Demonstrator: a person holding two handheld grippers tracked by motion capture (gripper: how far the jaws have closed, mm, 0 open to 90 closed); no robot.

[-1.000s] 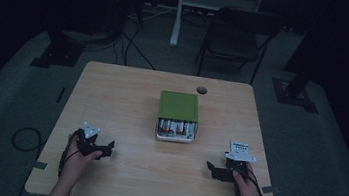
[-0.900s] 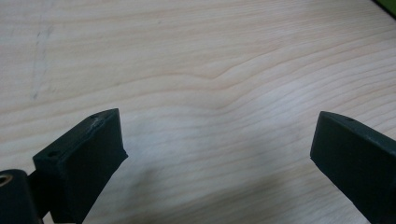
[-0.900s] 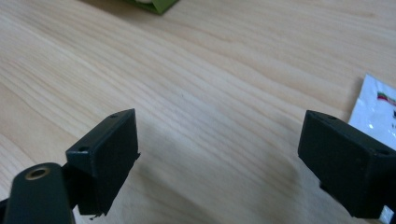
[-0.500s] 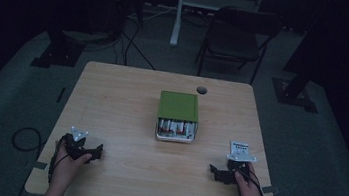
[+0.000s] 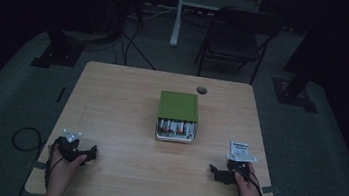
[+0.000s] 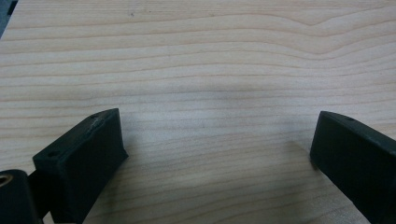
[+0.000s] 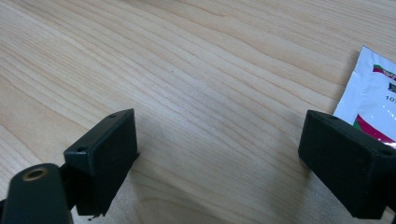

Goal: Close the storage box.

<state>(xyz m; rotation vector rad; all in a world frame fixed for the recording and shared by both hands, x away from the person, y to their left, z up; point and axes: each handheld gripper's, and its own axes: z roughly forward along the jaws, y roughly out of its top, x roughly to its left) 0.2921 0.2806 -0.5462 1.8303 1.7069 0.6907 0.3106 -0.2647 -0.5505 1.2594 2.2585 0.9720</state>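
A white sachet [image 7: 369,105] lies flat on the wooden worktop [image 5: 126,107], at two o'clock just beside the right gripper [image 5: 219,174], long axis running away from the person. Both it and the left gripper [image 5: 86,152] are wide open, holding nothing. The right is nearer.

The left gripper [image 5: 86,153] now sits nearer the table's [image 5: 127,97] front left corner than it does a second ago, drawn back toward the person and out to the left, farther from the green box [image 5: 178,106]. The right gripper [image 5: 217,173] is likewise lower on the table than before, pulled a little back toward the near edge, so the white packet [image 5: 240,149] lies just beyond it instead of beside the hand.
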